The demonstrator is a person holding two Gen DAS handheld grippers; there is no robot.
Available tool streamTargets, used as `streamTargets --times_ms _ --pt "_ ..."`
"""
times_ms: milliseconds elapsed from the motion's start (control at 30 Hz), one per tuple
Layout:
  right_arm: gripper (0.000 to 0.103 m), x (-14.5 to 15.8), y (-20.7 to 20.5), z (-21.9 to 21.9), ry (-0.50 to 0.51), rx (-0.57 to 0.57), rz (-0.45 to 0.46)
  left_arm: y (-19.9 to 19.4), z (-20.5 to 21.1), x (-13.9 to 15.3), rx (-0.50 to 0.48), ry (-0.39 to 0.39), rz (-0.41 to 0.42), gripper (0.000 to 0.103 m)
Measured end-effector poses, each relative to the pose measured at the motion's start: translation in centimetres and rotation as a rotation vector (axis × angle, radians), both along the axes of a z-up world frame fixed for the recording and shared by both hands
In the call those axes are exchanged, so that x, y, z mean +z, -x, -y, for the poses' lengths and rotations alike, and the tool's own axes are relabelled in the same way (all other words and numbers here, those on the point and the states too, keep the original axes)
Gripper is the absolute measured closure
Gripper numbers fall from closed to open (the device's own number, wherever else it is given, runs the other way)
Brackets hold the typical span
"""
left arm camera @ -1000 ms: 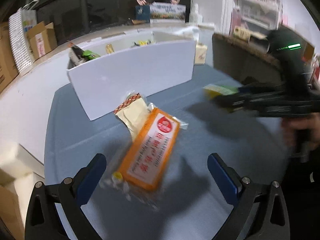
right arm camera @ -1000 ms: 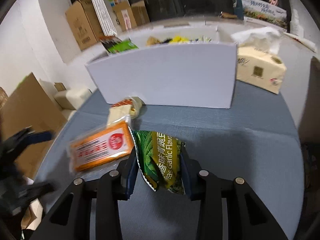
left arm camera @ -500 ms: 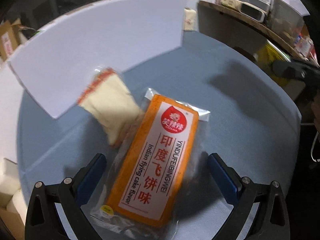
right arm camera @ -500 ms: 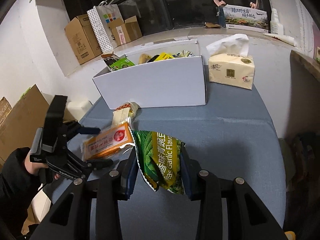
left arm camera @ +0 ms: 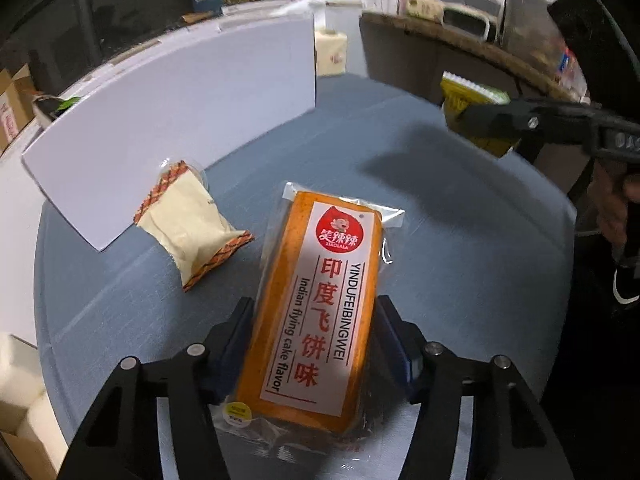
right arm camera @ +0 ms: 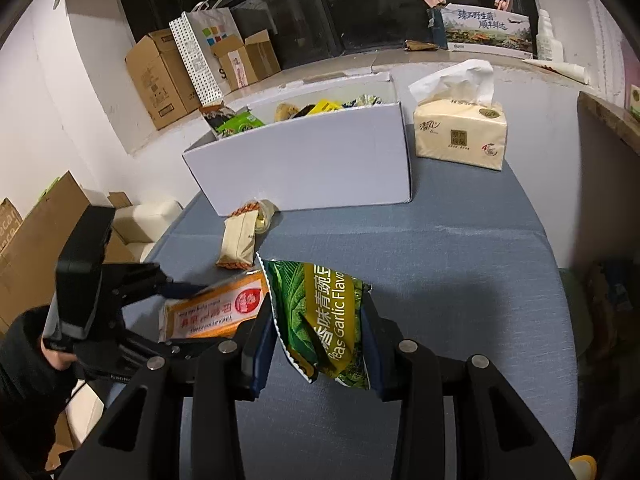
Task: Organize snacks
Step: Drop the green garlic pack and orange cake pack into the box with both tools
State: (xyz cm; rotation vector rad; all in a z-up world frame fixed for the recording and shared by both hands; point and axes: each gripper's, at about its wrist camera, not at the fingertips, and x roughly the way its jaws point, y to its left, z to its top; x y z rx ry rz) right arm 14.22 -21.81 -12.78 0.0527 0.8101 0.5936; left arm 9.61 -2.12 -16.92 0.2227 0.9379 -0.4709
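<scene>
**Two snack packs at the tools**

The orange cake pack is lain flat on the blue worktop, between the jaws of the left tool, which are closing on it. The green pea bag is clenched in the right tool, lifted above the worktop. The white box is seen behind, with snacks inside.

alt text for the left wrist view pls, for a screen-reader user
The left tool is closing around an orange flying-cake snack pack lying flat on a blue-grey table. A small cream snack packet lies to its left, in front of a white box. At the right edge, the right tool holds a green-yellow bag.
</scene>
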Motion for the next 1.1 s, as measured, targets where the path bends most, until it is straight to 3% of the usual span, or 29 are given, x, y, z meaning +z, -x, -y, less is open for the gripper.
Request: streamTargets --times_ms 167,400,633,767,967,1033,1100 --pt "0.061 1.0 0.3 0.4 -0.013 -0.011 0.024 1.4 -1.6 3.4 0.067 0.106 0.068 0.039" --pt "0.061 4.4 -0.4 -0.2 -0.066 0.0 0.089 1.0 -4.5 10.2 0.205 0.243 0.246 0.039" --pt "0.061 9.4 -4.8 -3.2 -0.084 0.03 0.164 -5.1 -7.9 15.1 0.364 0.343 0.362 0.039" --pt "0.061 11.3 -8.7 -4.9 -0.113 0.029 0.156 -9.1 -9.3 16.6 0.407 0.374 0.364 0.039" --pt "0.061 11.9 -14.3 -7.9 -0.083 0.018 0.138 -14.6 -10.1 16.4 0.441 0.344 0.345 0.039" --pt "0.061 11.7 -16.4 -8.6 -0.071 0.004 0.127 -16.5 -10.1 16.0 0.445 0.347 0.315 0.032" --pt "0.059 11.5 -18.7 -8.8 -0.083 -0.025 0.106 -18.3 -10.6 15.6 0.473 0.342 0.292 0.001"
